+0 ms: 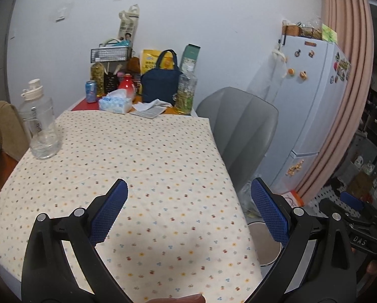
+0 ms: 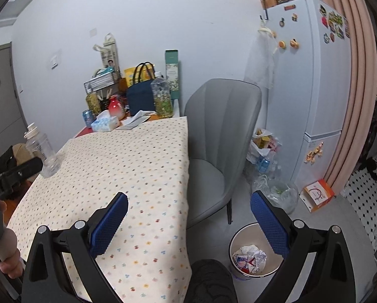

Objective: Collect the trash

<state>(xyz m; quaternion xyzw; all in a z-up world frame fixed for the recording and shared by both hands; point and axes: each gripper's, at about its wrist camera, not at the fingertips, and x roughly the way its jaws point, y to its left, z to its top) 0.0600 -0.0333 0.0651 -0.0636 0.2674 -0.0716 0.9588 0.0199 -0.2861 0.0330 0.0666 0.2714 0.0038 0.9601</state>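
Note:
A white round trash bin [image 2: 239, 240] stands on the floor right of the table and holds crumpled paper and wrappers [image 2: 250, 255]. Its rim also shows in the left wrist view [image 1: 261, 237]. My left gripper [image 1: 188, 194] is open and empty over the dotted tablecloth [image 1: 138, 164]. My right gripper [image 2: 188, 207] is open and empty above the table's right edge, with the bin below its right finger. An empty clear plastic bottle [image 1: 41, 126] stands on the cloth at the left, also in the right wrist view [image 2: 42, 154].
The far end of the table holds a tissue pack [image 1: 115, 102], a can [image 1: 90, 91], a navy bag [image 1: 160, 85], bottles and boxes. A grey chair [image 2: 218, 136] stands right of the table. Plastic bags [image 2: 274, 176], an orange box [image 2: 318, 194] and a fridge [image 2: 314, 88] are beyond.

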